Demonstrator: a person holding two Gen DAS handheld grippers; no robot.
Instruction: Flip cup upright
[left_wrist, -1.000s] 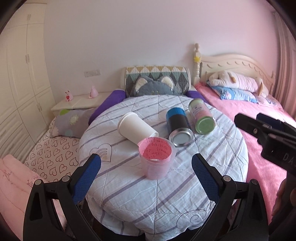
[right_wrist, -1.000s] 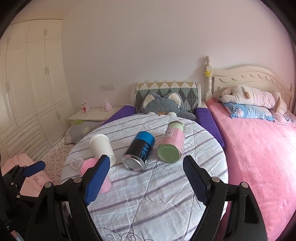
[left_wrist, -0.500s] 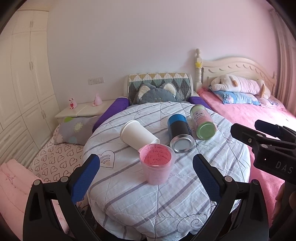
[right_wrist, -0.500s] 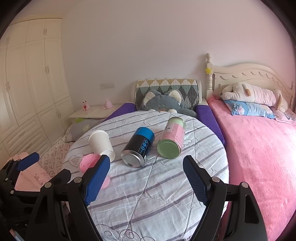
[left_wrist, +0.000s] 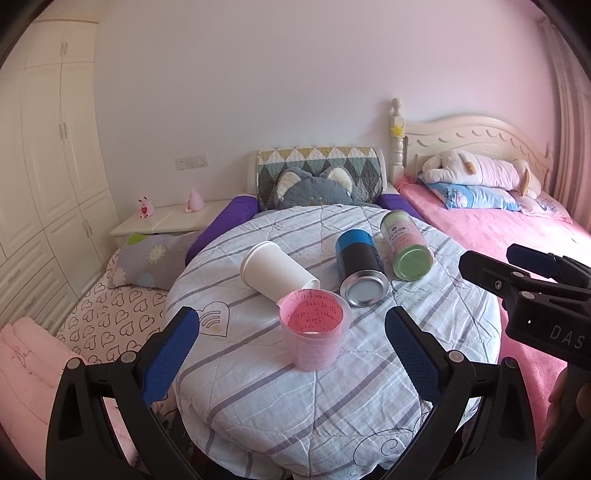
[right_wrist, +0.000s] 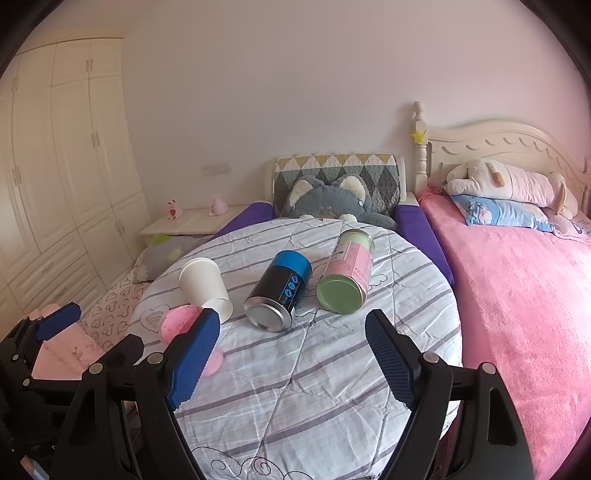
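Round striped counter (left_wrist: 332, 398): pink cup (left_wrist: 313, 332) upright near front, white cup (left_wrist: 275, 271) on its side touching it. Left gripper (left_wrist: 291, 350) and right gripper (right_wrist: 291, 354) spread, empty.

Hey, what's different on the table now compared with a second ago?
Both open grippers, left gripper and right gripper, have drawn back from the round table and hold nothing. The pink cup stands upright; the white cup, blue can and green can lie where they were.

We hold our left tongs (left_wrist: 291, 345) level, blue pads spread wide. Our right tongs (right_wrist: 291, 354) gape likewise. Both grip nothing.
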